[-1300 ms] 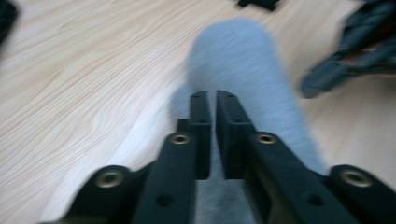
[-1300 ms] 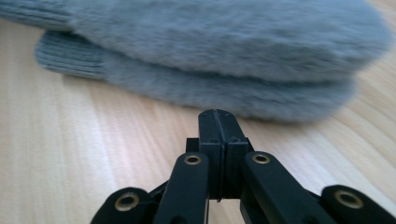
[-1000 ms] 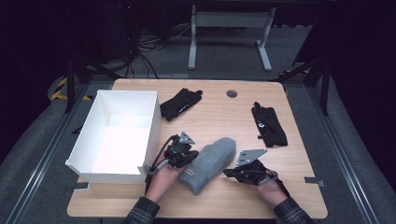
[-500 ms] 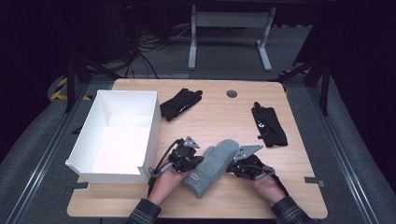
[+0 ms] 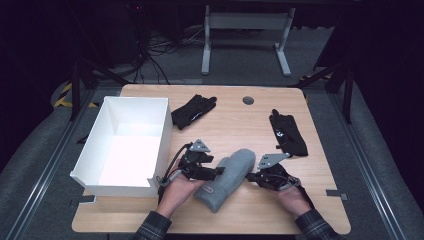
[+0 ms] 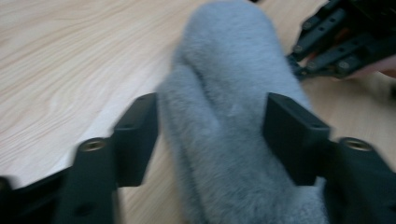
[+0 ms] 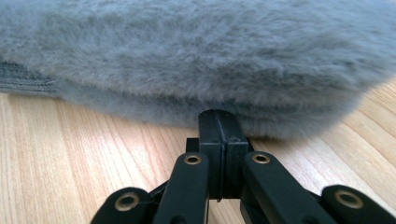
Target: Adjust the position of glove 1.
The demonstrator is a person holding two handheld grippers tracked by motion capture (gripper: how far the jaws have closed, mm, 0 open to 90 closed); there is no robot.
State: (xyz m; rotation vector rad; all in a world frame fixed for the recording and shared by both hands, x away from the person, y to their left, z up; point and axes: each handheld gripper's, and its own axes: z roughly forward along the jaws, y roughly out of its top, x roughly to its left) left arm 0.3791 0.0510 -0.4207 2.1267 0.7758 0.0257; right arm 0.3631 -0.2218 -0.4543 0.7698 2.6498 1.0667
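Observation:
A grey fuzzy mitten (image 5: pixel 227 176) lies flat on the wooden table (image 5: pixel 235 125), near the front middle. My left gripper (image 5: pixel 218 172) reaches in from the mitten's left side. In the left gripper view it (image 6: pixel 210 126) is open, one jaw on each side of a fold of the mitten (image 6: pixel 224 93). My right gripper (image 5: pixel 250 176) sits at the mitten's right edge. In the right gripper view it (image 7: pixel 218 122) is shut, with its tips against the base of the mitten (image 7: pixel 196 60) and no fabric visible between the jaws.
An open white box (image 5: pixel 162 135) stands at the left of the table. One black glove (image 5: pixel 194 111) lies behind the mitten, by the box. Another black glove (image 5: pixel 287 132) lies at the right. A round cable hole (image 5: pixel 248 100) is at the back edge.
Both grippers have closed in on the mitten. The left one moved right onto it and the right one moved left to its edge.

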